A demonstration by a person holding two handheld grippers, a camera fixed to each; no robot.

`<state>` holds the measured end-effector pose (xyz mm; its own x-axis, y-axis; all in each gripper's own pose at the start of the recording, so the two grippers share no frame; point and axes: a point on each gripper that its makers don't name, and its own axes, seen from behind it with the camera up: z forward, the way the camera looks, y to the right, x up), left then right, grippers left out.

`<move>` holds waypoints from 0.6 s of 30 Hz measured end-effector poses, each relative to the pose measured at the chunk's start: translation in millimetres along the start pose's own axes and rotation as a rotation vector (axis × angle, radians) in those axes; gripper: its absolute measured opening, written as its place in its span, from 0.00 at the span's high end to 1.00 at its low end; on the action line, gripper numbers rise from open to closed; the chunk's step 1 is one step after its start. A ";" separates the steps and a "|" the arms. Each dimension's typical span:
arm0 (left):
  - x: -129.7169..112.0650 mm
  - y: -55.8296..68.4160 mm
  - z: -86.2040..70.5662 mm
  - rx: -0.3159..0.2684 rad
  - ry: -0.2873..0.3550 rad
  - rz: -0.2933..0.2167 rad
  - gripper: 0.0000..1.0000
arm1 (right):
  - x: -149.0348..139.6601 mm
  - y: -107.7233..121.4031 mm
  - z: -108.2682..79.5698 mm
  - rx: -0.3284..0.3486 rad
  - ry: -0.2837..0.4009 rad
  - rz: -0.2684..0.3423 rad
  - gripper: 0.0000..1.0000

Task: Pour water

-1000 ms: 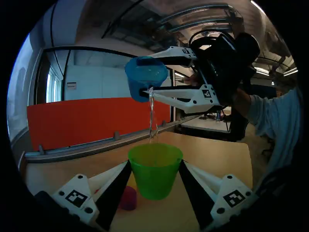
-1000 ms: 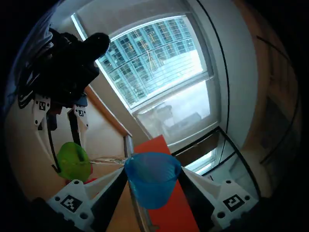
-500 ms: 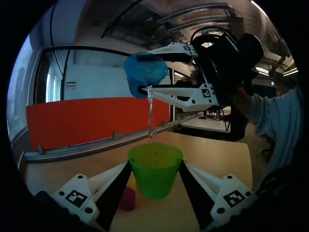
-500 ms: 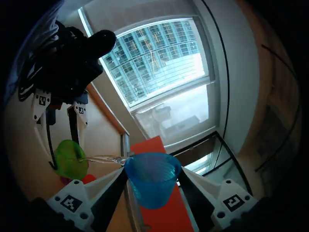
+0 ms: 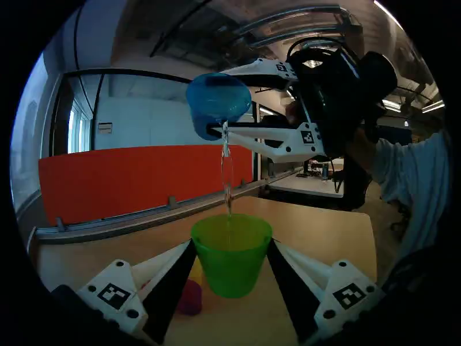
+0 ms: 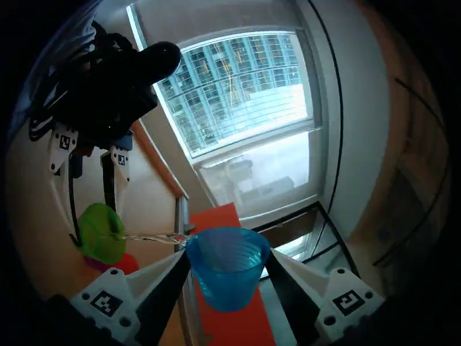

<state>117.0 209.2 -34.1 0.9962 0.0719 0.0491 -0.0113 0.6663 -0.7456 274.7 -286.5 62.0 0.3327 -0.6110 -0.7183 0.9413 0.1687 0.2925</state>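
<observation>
My right claw (image 6: 228,254) pinches the tilted blue cup (image 6: 228,270), a thin water stream (image 5: 226,173) falling from its rim into the upright green cup (image 5: 231,265) pinched by my left claw (image 5: 230,243) above the worktop (image 5: 328,225), bare toward its right edge.

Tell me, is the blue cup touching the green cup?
Apart. The left gripper view shows the blue cup high above the green cup, with a clear gap.

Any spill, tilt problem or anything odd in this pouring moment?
Nothing stands out. The water stream from the tilted blue cup falls inside the rim of the upright green cup, and the table around it shows no visible puddle.
</observation>
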 end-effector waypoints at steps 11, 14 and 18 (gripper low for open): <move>1.9 -0.3 3.4 -0.002 0.004 -0.001 0.14 | 2.3 5.5 0.8 -0.014 0.002 -0.047 0.09; 1.8 -0.6 4.3 -0.003 0.004 -0.001 0.14 | 4.0 7.1 1.4 -0.017 0.002 -0.060 0.09; 1.6 -0.3 4.8 -0.005 0.004 -0.002 0.14 | 6.1 8.5 1.6 -0.020 0.004 -0.077 0.09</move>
<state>118.1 212.7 -30.6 0.9966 0.0675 0.0473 -0.0094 0.6628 -0.7487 284.6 -290.0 61.2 0.2596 -0.6195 -0.7408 0.9650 0.1366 0.2239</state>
